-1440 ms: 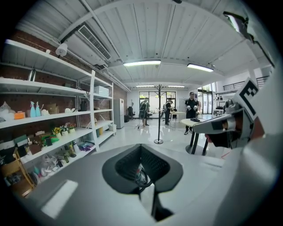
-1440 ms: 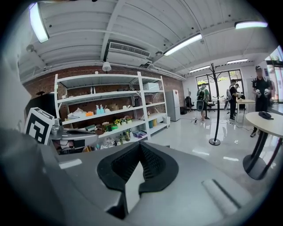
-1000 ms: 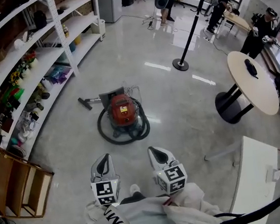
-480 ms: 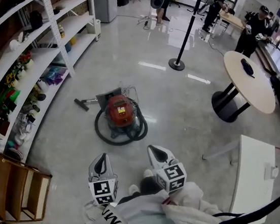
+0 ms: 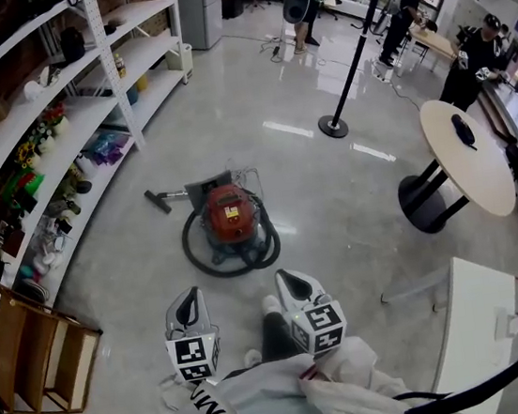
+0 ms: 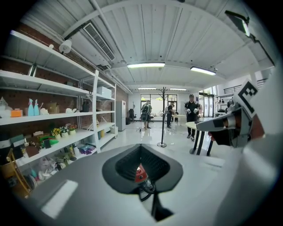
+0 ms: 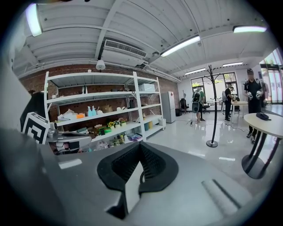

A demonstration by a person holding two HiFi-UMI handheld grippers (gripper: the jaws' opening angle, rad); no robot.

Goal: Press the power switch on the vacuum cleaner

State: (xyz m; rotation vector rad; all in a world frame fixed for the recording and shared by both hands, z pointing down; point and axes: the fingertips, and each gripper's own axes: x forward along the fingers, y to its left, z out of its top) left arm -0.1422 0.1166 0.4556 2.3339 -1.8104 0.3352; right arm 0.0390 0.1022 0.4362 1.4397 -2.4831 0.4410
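Observation:
The red vacuum cleaner (image 5: pixel 228 210) stands on the grey floor, ringed by its black hose (image 5: pixel 199 256), with the nozzle (image 5: pixel 156 202) lying to its left. A yellow label marks its top; I cannot make out the switch. My left gripper (image 5: pixel 190 297) and right gripper (image 5: pixel 286 279) hover side by side near my body, well short of the vacuum, both shut and empty. In the left gripper view, a sliver of the red vacuum cleaner (image 6: pixel 139 173) shows through the hollow under the left gripper's (image 6: pixel 140 147) joined tips. The right gripper (image 7: pixel 140 145) points at the floor and the shelves.
Long white shelves (image 5: pixel 58 114) full of items line the left side, with a wooden crate (image 5: pixel 30 340) at their near end. A pole stand (image 5: pixel 333 125), a round table (image 5: pixel 465 155) and a white table (image 5: pixel 472 315) stand to the right. Several people stand far back.
My foot has stepped forward between the two grippers and the view has shifted slightly. Both grippers keep the same shut pose; the vacuum has not moved.

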